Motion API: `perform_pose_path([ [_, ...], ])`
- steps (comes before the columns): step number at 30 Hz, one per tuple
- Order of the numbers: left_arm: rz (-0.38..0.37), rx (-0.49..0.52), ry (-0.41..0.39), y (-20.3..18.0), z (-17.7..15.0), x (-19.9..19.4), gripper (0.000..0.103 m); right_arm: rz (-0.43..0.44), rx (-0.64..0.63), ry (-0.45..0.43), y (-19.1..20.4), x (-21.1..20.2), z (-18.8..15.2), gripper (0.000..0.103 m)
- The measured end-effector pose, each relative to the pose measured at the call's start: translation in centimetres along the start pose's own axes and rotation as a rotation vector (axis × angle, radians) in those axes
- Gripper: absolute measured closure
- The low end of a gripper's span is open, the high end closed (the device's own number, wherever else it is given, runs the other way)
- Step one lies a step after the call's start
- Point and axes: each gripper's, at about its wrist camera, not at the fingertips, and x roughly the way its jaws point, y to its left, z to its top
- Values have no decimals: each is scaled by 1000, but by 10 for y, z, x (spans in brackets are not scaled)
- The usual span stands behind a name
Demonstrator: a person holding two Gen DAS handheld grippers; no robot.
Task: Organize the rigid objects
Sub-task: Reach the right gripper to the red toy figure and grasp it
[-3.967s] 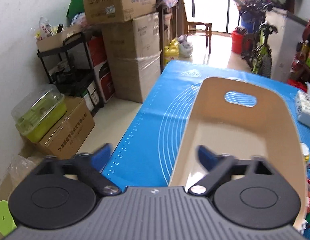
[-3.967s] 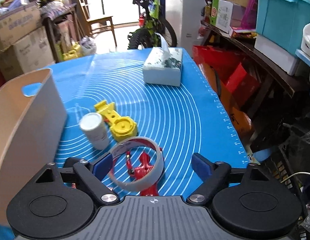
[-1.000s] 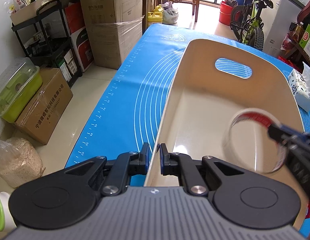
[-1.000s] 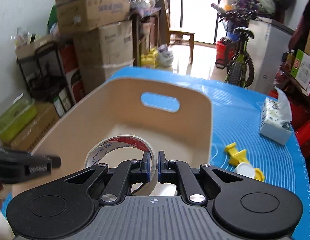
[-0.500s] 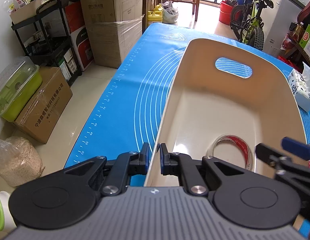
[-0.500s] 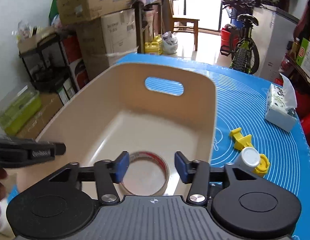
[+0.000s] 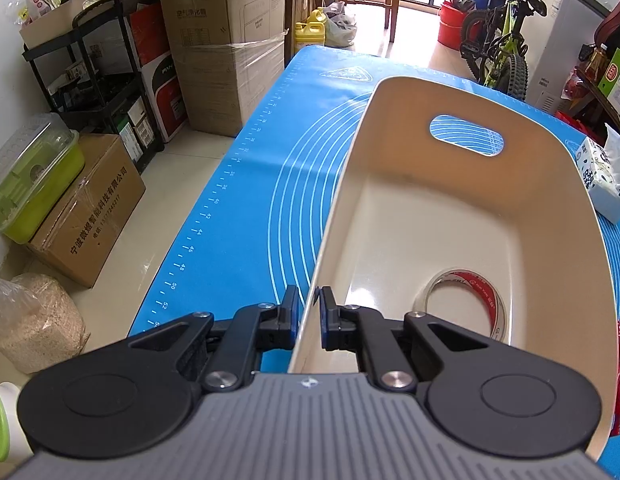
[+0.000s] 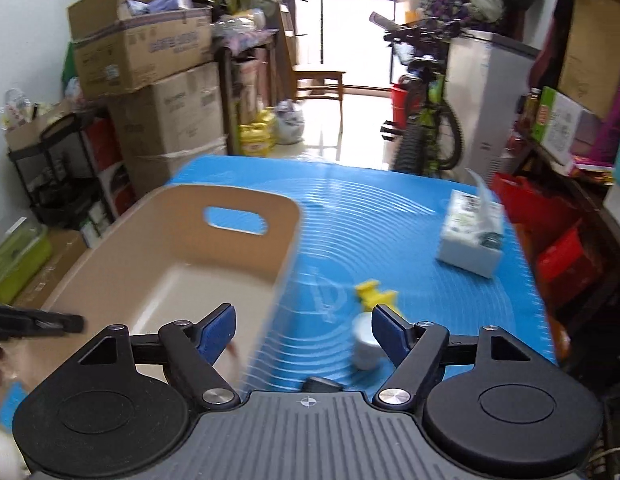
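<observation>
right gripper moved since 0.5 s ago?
Yes. The right gripper has swung right: the bin, centred before, now sits left, and the gripper frames the white bottle on the mat.

Clear red-printed tape roll (image 7: 464, 304) lies flat inside the beige bin (image 7: 450, 216); yellow toy (image 8: 376, 297) and white cap (image 8: 366, 344) on the mat.

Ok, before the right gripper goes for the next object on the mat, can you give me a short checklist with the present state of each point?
1. Tape roll lies flat on the bin floor: ok.
2. Left gripper clamps the wall of the beige bin: ok.
3. Right gripper is open and holds nothing: ok.
4. White bottle and yellow part are on the blue mat, outside the bin: ok.
5. Exact pose of the bottle: cannot tell, the right wrist view is blurred.
6. Tissue box stands apart from these objects: ok.
</observation>
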Motion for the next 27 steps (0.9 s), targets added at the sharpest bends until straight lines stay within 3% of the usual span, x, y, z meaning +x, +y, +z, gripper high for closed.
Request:
perform_pose_path([
  [11,0,0,3,0,0,0,91,-168,107,100,-73,18,-52,24],
  [27,3,4,2,1,0,0,90,-218,189,260,-100,68,-87,27],
])
